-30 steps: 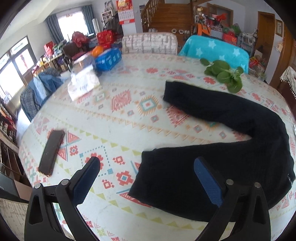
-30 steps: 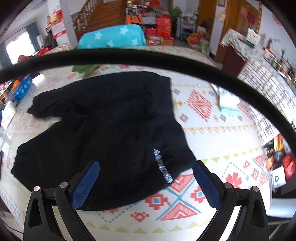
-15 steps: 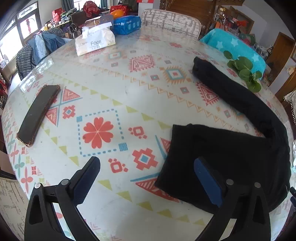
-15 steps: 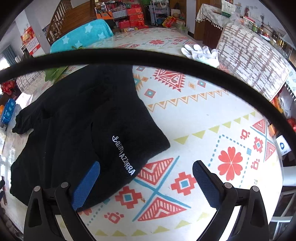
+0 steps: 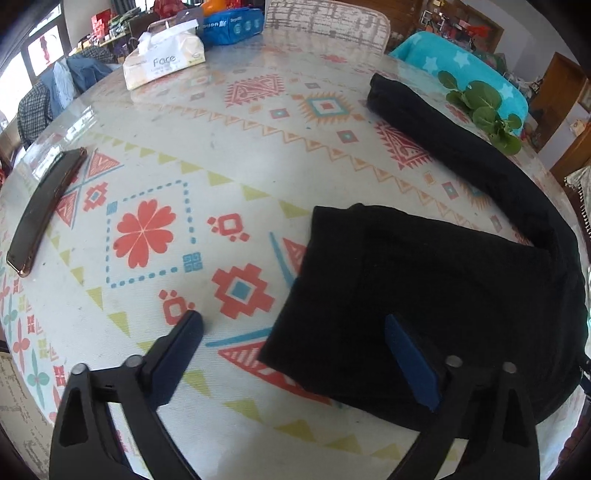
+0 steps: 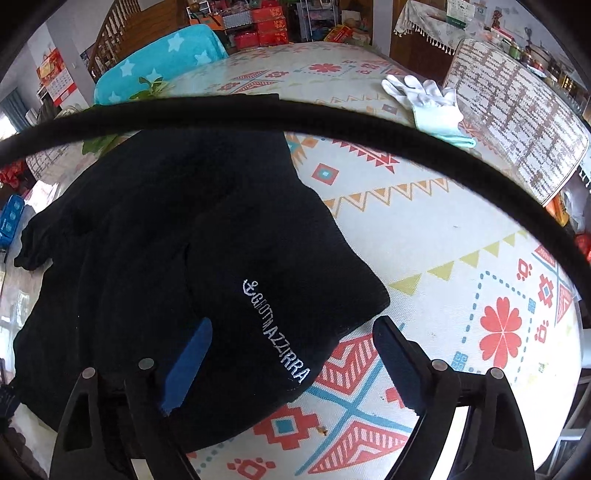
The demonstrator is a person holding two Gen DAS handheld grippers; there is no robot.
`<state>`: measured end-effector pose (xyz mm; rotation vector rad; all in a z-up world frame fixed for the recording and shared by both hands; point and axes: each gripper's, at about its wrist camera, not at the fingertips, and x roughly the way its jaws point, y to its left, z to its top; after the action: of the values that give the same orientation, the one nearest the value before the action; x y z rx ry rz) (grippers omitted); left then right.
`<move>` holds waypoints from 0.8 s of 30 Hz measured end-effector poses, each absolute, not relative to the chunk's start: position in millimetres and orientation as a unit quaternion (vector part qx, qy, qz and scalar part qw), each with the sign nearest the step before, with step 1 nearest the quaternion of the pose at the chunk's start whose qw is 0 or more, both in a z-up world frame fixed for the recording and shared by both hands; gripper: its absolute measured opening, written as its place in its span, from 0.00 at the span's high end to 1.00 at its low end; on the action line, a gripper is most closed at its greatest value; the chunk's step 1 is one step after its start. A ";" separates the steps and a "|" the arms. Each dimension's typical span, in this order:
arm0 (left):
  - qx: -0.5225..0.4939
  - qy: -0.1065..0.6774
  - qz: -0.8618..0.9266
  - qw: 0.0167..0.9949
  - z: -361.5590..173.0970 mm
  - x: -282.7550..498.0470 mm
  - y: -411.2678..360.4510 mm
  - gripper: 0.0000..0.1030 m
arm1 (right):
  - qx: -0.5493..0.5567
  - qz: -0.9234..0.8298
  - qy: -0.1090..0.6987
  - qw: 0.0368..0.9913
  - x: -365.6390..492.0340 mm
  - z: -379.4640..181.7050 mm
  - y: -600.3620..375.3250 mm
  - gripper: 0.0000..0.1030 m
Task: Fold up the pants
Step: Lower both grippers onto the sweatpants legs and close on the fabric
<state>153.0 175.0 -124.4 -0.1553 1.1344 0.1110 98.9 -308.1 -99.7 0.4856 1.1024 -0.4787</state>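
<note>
Black pants (image 5: 436, 288) lie flat on the patterned tablecloth, one leg running to the far right, the other ending near me. My left gripper (image 5: 295, 350) is open, low over the near leg's hem corner, its right finger above the cloth and its left finger above bare table. In the right wrist view the pants (image 6: 166, 240) show white lettering at the waist. My right gripper (image 6: 291, 354) is open and straddles that waist corner, close above it.
A phone (image 5: 44, 210) lies at the left table edge. A tissue pack (image 5: 164, 62) and a blue pack (image 5: 231, 24) stand at the back. Green leaves (image 5: 484, 110) lie by the far leg. White gloves (image 6: 432, 99) lie at the back right. A black cable (image 6: 295, 114) crosses the right view.
Both grippers have come down and forward towards the pants: the left onto the hem corner, the right onto the waist corner. The pants have not moved.
</note>
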 end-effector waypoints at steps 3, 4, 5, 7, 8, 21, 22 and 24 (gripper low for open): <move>-0.047 0.533 0.048 0.843 -120.4 153.9 164.0 0.47 | 0.226 -0.229 0.511 0.797 100.3 -102.3 -309.4 0.12; -0.044 0.534 0.039 0.843 -118.5 154.3 159.9 0.64 | 0.224 -0.231 0.509 0.798 101.2 -102.6 -309.3 0.13; -0.041 0.537 0.029 0.842 -117.1 155.4 154.7 0.70 | 0.221 -0.232 0.508 0.800 101.8 -102.6 -309.4 0.15; -0.042 0.542 0.024 0.839 -115.6 157.3 148.7 0.85 | 0.206 -0.237 0.504 0.804 103.1 -101.3 -308.3 0.34; -0.044 0.544 0.027 0.838 -115.2 158.0 147.1 0.86 | 0.205 -0.227 0.500 0.810 103.8 -99.7 -307.5 0.41; -0.137 0.526 0.023 0.839 -82.7 149.7 169.2 0.87 | 0.270 -0.153 0.487 0.816 87.6 -78.5 -317.2 0.89; -0.141 0.524 0.022 0.840 -78.6 149.6 169.2 0.87 | 0.278 -0.148 0.484 0.816 85.4 -75.8 -319.2 0.89; -0.145 0.519 0.020 0.842 -69.5 150.3 169.1 0.87 | 0.291 -0.140 0.477 0.817 81.7 -68.8 -321.6 0.89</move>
<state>150.3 169.1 -69.5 -0.3066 1.0961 0.0432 81.7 -321.6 -68.8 0.6198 1.0172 -0.2983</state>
